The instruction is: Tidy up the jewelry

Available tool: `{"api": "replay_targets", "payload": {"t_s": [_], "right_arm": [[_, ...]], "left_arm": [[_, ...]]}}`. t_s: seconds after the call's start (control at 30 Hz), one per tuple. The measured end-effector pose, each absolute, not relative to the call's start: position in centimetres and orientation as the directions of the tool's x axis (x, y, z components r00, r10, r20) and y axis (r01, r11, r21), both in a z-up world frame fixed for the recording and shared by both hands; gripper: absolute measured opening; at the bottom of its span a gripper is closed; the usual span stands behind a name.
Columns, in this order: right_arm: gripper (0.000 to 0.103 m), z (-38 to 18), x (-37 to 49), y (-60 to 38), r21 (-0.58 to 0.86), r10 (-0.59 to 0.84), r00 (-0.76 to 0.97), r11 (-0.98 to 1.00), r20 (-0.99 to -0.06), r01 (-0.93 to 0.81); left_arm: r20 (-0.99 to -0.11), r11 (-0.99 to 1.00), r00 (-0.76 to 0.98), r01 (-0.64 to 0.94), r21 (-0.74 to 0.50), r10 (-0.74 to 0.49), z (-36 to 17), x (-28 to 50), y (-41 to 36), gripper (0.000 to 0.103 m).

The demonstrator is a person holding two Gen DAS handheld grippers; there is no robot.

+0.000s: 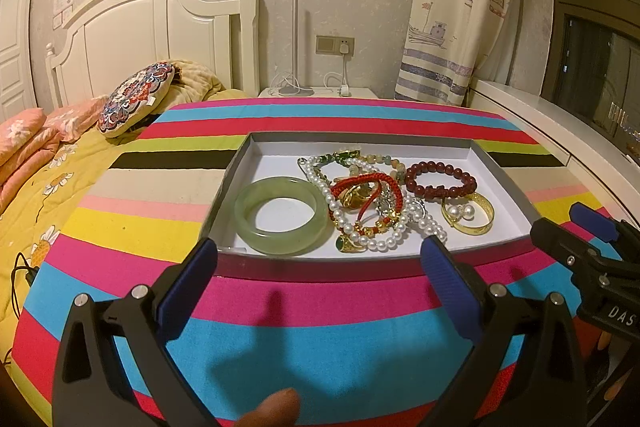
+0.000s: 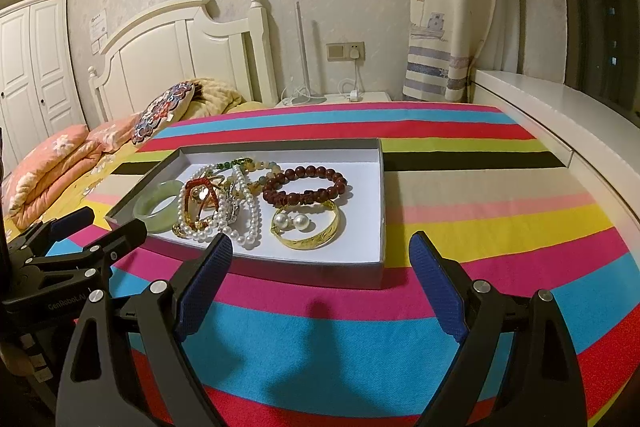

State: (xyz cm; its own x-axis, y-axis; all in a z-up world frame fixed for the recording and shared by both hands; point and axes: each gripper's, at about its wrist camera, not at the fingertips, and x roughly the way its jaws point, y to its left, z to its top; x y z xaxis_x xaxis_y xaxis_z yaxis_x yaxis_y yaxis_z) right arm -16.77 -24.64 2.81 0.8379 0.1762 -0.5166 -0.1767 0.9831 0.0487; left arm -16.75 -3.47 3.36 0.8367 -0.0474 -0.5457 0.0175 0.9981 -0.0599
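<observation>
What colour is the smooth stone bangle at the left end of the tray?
Pale translucent green. The smooth stone bangle shows best in the left wrist view.

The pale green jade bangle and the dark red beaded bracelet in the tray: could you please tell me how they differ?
The pale green jade bangle is one solid, smooth, thick ring; the dark red beaded bracelet is a loop of separate round beads. The bangle lies at the left end of the shallow white tray, near the front wall; the bracelet lies further right and back. The bangle keeps a neat circle; the bracelet sags into an oval. Both lie flat.
</observation>
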Motion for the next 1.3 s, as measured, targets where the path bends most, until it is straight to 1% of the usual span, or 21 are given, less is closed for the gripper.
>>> {"api": "replay_targets", "payload": {"t_s": [1.03,1.13,1.27,1.3], "right_arm": [[0.086,2.75,-16.8,-24.52,0.051,0.179,0.836,0.983,-0.519,-0.179],[0.086,2.75,-16.79,-24.53,0.051,0.178,0.835,0.983,-0.521,-0.178],[0.086,2.72,-16.83,-24.48,0.051,0.179,0.835,0.983,-0.521,-0.179],[0.086,2.72,-16.85,-24.46,0.051,0.179,0.835,0.983,-0.521,-0.179]], "left_arm": [[-0.544,0.998,0.837,0.031,-0.056,-0.057,3.5,-16.83,-3.51,0.101],[-0.539,0.999,0.841,0.033,-0.036,-0.047,3.69,-16.93,-3.76,0.101],[-0.519,1.0,0.855,-0.011,0.017,0.018,4.03,-17.47,-4.13,0.101],[-0.515,1.0,0.857,-0.009,0.015,0.015,4.11,-17.55,-4.14,0.101]]}}
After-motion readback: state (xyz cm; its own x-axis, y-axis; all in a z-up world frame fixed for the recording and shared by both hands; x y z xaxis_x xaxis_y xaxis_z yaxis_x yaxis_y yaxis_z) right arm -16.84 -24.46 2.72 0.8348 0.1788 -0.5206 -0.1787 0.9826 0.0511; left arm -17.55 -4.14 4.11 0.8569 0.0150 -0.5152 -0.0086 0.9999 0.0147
